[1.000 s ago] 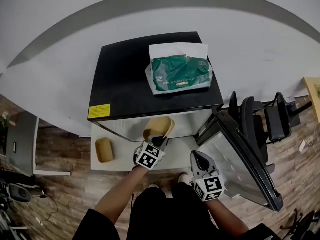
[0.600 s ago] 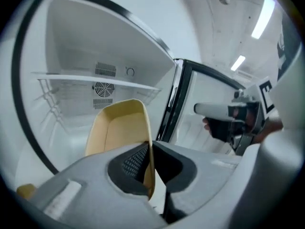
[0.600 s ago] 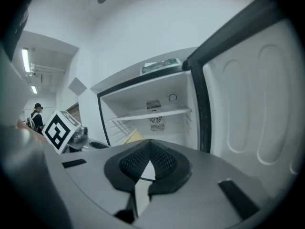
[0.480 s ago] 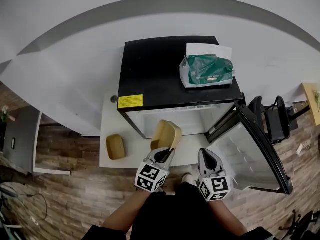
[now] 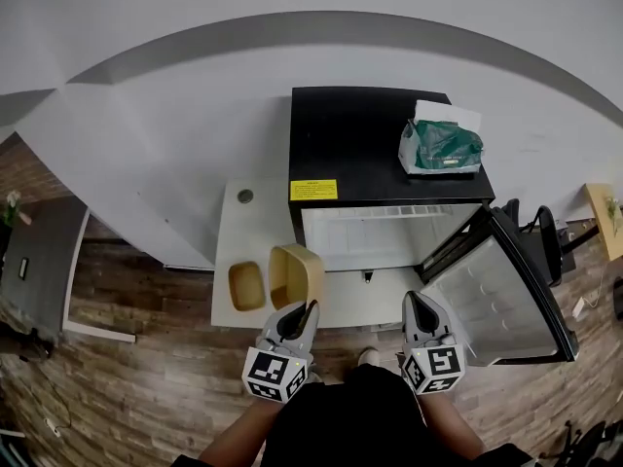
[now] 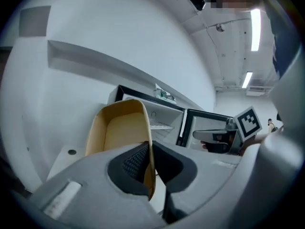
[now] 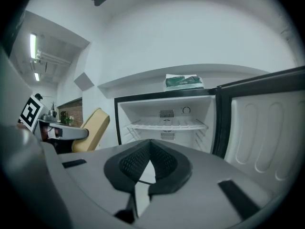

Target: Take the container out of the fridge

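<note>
A tan open container (image 5: 295, 274) hangs tilted on its side in front of the open black fridge (image 5: 384, 134), to the left of its empty white inside (image 5: 389, 237). My left gripper (image 5: 308, 306) is shut on the container's wall; in the left gripper view the wall (image 6: 148, 128) stands between the pads (image 6: 136, 161). My right gripper (image 5: 417, 298) is lower right, before the fridge opening, shut with nothing in it. In the right gripper view its tips (image 7: 149, 142) meet, and the container (image 7: 93, 128) shows at the left.
A second tan container (image 5: 245, 285) lies on the low white platform (image 5: 234, 232) left of the fridge. The fridge door (image 5: 506, 295) swings open to the right. A green bag (image 5: 440, 148) lies on the fridge top. Wooden floor lies all round.
The left gripper has carried the container out from the fridge opening, up and to the left. The right gripper has drawn back and risen a little. The fridge now sits further right in view.
</note>
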Motion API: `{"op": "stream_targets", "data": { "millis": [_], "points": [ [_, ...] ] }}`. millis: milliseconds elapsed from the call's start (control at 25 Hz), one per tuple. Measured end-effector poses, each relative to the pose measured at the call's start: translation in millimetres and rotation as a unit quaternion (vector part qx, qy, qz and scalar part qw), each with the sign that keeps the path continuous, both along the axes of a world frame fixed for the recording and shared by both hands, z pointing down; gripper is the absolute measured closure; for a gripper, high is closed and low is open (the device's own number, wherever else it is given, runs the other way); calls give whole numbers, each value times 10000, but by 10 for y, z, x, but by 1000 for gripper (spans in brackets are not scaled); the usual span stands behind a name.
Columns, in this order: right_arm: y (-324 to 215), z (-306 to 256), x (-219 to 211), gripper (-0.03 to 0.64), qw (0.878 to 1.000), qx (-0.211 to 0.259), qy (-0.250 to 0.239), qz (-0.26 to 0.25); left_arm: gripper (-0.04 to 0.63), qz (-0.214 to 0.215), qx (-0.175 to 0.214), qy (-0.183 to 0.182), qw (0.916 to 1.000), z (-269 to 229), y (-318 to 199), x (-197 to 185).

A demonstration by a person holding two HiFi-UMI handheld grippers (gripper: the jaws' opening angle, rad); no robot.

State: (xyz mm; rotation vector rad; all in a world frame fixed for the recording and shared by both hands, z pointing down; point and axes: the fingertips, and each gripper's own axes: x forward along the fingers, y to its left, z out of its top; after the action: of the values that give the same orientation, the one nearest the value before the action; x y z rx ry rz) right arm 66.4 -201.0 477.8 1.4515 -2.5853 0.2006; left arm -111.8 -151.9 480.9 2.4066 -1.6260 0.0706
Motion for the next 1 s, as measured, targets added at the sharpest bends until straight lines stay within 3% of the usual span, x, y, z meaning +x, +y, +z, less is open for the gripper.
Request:
{"op": "stream_targets", "data": {
  "millis": [360, 840, 1000],
  "points": [
    [132, 64, -86, 617, 9993, 140, 271, 214, 569, -481, 273, -49, 9985, 56, 245, -684],
    [105, -36, -257, 617, 9985, 347, 431, 14, 569, -785, 370, -79, 9962, 32, 330, -1086],
    [92, -45, -292, 617, 9994, 272, 231, 24, 569, -804, 392, -126, 9959, 18, 321, -1130]
  ]
}}
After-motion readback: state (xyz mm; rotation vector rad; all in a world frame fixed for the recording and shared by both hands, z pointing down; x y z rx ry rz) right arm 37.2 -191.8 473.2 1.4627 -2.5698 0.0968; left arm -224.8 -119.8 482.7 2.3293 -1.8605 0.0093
